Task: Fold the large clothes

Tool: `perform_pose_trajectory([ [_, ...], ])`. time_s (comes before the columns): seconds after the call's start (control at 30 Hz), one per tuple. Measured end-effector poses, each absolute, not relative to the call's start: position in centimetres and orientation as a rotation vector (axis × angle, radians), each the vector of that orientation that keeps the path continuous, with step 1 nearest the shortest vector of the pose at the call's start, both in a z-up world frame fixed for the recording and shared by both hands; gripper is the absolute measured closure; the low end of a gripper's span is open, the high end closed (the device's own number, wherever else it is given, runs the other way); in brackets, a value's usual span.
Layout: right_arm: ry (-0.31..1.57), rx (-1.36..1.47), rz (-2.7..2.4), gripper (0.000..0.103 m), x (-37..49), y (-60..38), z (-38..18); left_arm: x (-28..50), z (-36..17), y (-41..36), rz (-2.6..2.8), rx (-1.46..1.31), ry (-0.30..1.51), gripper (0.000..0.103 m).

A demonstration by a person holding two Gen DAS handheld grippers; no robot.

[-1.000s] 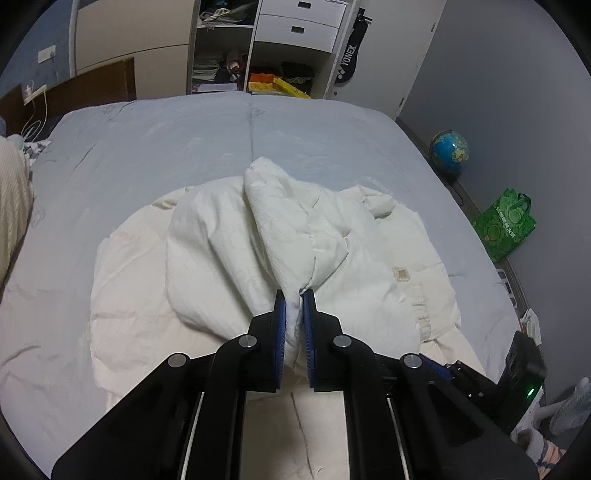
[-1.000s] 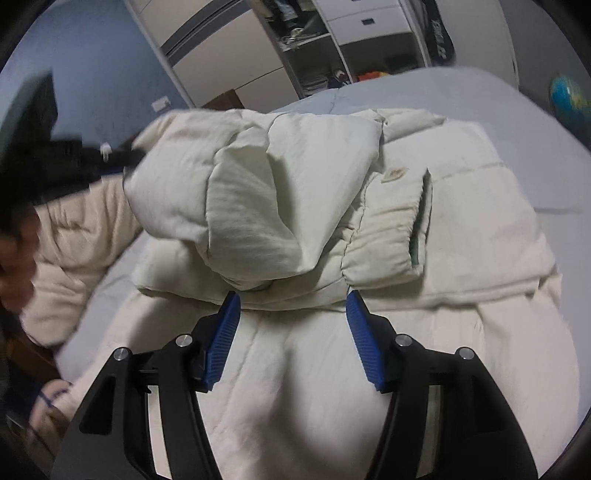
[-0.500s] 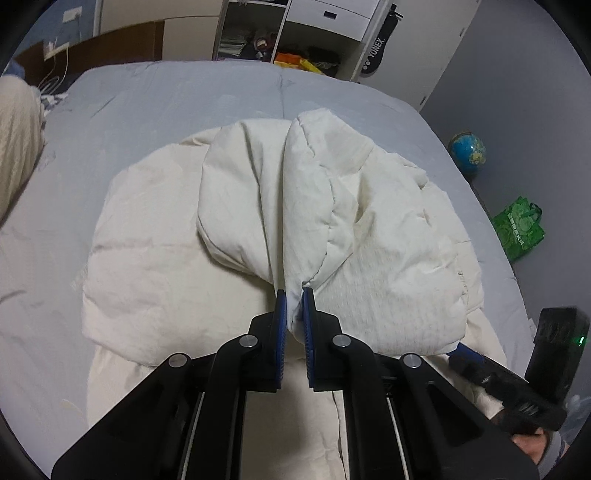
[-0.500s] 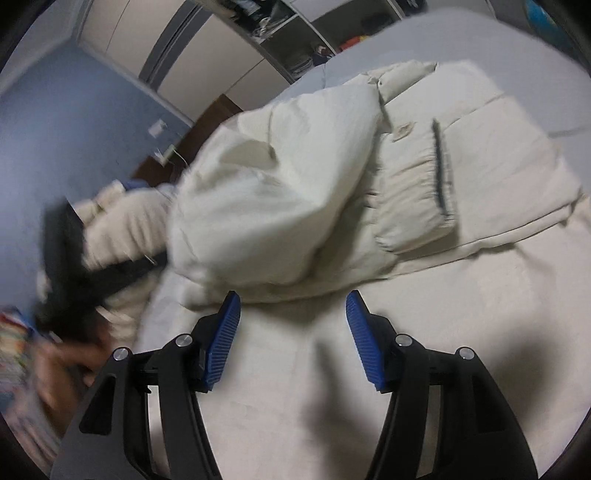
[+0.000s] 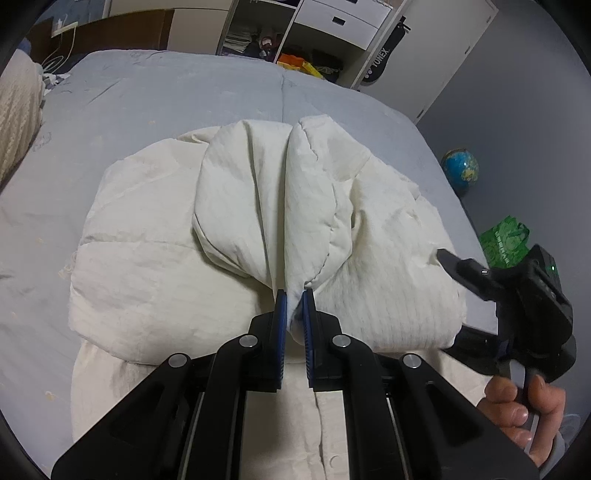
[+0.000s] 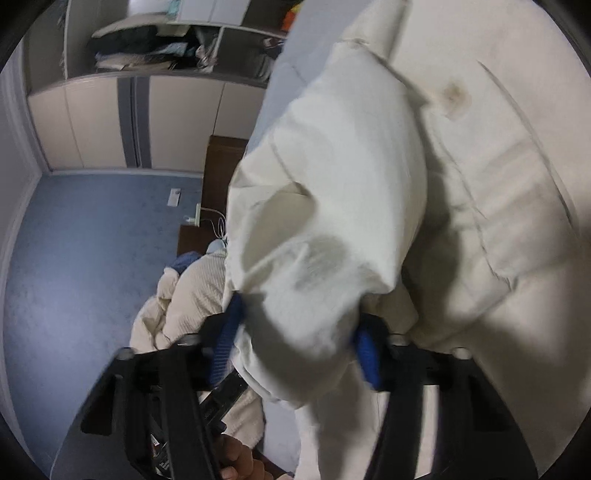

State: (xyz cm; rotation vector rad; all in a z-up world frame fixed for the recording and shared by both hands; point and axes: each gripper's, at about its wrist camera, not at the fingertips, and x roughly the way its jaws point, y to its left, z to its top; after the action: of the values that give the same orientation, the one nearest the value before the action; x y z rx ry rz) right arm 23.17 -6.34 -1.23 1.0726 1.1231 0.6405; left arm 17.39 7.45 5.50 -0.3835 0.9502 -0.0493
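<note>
Cream padded jacket (image 5: 155, 266) lies spread on the bed (image 5: 155, 96), over the pale blue cover, body flat. One puffy section, apparently a sleeve (image 5: 295, 206), is drawn up over the body into a ridge running toward the camera in the left wrist view.

Left hand-held gripper (image 5: 294, 306): blue pads nearly together, a thin fold of the sleeve end pinched between them. Fabric fans out and widens away from the pinch.

Right hand-held gripper (image 6: 299, 339): jaws wide apart, blue pads visible either side of a bulky lump of the jacket (image 6: 332, 192) that sits between them. The view is blurred; cannot tell whether the pads press the fabric. In the left wrist view the same tool (image 5: 517, 295) sits at the jacket's right edge, held in the person's right hand (image 5: 524, 410), a green light on its body.

Surroundings: a cream knitted item (image 5: 18, 110) at the bed's left edge. Open shelving and white drawers (image 5: 314, 33) beyond the bed's far end. A globe (image 5: 460, 170) and a green bag (image 5: 504, 240) on the floor by the grey wall at right.
</note>
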Motion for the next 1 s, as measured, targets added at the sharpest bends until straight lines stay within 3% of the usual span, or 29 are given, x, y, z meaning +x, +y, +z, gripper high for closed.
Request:
perform_pose_trajectory([
  [0.2, 1.066, 1.041, 0.663, 0.095, 26.1, -6.3, 1.2, 17.8, 6.9, 6.9, -0.067, -0.404, 0.935, 0.094],
  [0.37, 0.787, 0.910, 0.786, 0.096, 27.4, -6.6, 7.3, 18.1, 8.9, 5.8, -0.109, -0.409, 0.895, 0.094],
  [0.43, 0.756, 0.871, 0.812, 0.096, 27.6, -7.0, 7.4, 18.3, 9.1, 5.3, -0.108, -0.393, 0.896, 0.094],
  [0.77, 0.910, 0.955, 0.705, 0.098, 22.8, -11.8, -5.4, 18.0, 0.8, 3.9, -0.078, -0.402, 1.071, 0.094],
  [1.0, 0.923, 1.037, 0.671, 0.098, 21.4, -12.9, -7.9, 17.3, -3.2, 4.3, -0.036, -0.397, 1.154, 0.096],
])
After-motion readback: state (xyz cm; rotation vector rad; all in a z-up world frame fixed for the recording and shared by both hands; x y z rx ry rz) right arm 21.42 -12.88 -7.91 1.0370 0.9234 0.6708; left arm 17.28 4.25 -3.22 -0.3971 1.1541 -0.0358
